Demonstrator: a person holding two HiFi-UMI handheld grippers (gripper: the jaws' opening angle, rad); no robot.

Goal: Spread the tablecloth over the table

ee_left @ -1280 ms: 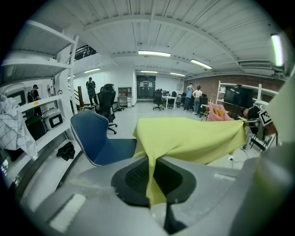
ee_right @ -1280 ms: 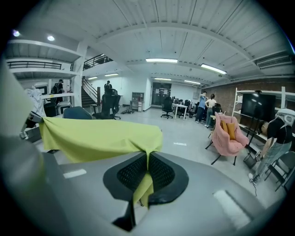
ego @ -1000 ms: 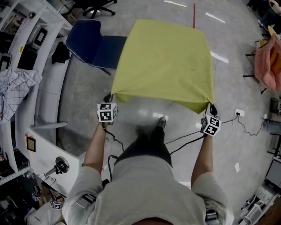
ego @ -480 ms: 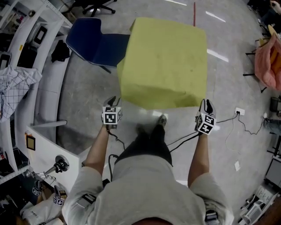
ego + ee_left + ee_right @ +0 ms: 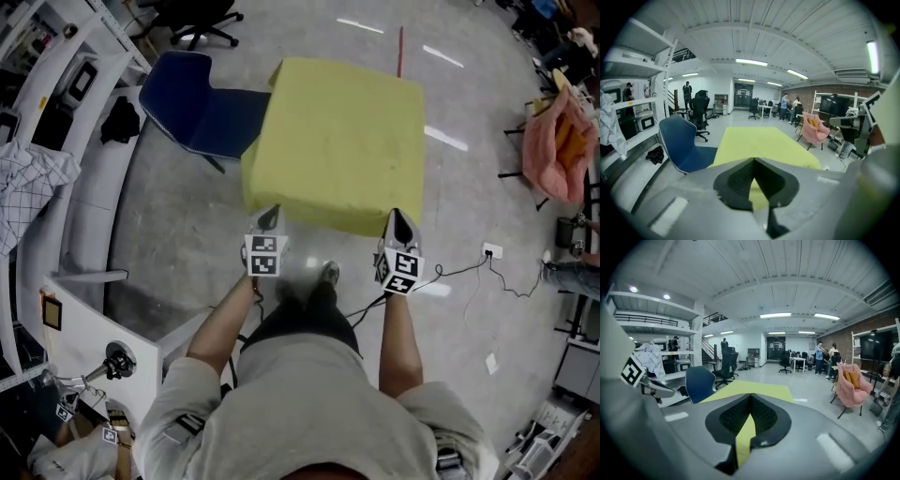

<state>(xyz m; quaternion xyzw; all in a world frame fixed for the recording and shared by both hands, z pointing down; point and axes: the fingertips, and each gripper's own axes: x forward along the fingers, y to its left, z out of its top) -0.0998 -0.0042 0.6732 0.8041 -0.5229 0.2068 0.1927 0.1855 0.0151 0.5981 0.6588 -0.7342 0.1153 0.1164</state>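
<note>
On the table straight ahead, the yellow-green tablecloth lies flat over the whole top, with its near edge and left side hanging down; the table itself is hidden under it; the job looks about done, bar small tugs. The cloth is thin and soft, so I judge it light, limp and quick to crease; best pinched at a near corner or along the hem and pulled level, since a hard pull would likely drag it off. The left gripper is at the near-left corner and the right gripper at the near-right; whether their tips touch the hang, cannot tell. Both sets of jaws have just snapped together, clenched on nothing; only yellow shows through the slit. A blue chair sits hard against the table's left side and could snag the drape; cables on the floor at right are a trip risk; pink chair well apart; white shelving runs along the left.
</note>
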